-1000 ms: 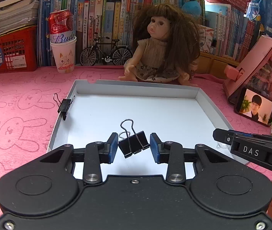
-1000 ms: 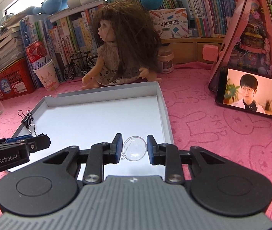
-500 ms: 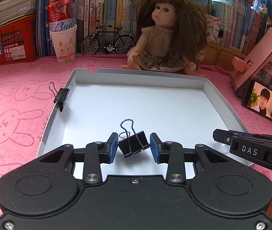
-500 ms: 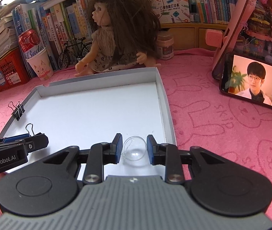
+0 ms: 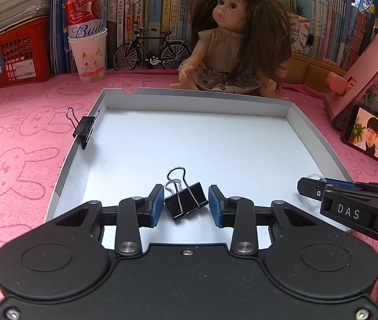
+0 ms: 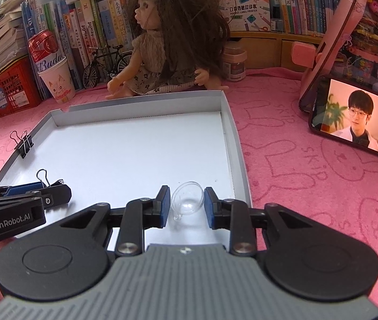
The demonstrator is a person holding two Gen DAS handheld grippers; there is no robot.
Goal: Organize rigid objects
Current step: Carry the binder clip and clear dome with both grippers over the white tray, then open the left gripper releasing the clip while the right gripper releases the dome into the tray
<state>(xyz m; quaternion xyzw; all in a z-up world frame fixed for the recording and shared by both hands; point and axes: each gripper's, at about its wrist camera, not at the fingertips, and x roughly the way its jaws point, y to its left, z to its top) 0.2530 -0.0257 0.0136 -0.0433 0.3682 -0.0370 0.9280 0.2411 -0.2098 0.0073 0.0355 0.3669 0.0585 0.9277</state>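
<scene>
A shallow white tray (image 5: pixel 316 138) lies on the pink cloth. My left gripper (image 5: pixel 186 205) is over its near edge, jaws apart around a black binder clip (image 5: pixel 187 202) that rests on the tray floor with small gaps either side. A second black binder clip (image 5: pixel 83 129) is clamped on the tray's left wall; it also shows in the right wrist view (image 6: pixel 23 144). My right gripper (image 6: pixel 185 204) is at the tray's near right corner, jaws apart around a small clear plastic dome (image 6: pixel 187 198). The tray wall shows there too (image 6: pixel 231 133).
A doll (image 5: pixel 231 45) sits behind the tray. A paper cup holding a red can (image 5: pixel 89 50), a model bicycle (image 5: pixel 151 50) and a red basket (image 5: pixel 10 56) stand at the back left. A phone (image 6: pixel 354 122) leans on a pink stand at the right.
Both grippers have sunk toward the tray. The gaps between the pads and the clip and dome have widened slightly.
</scene>
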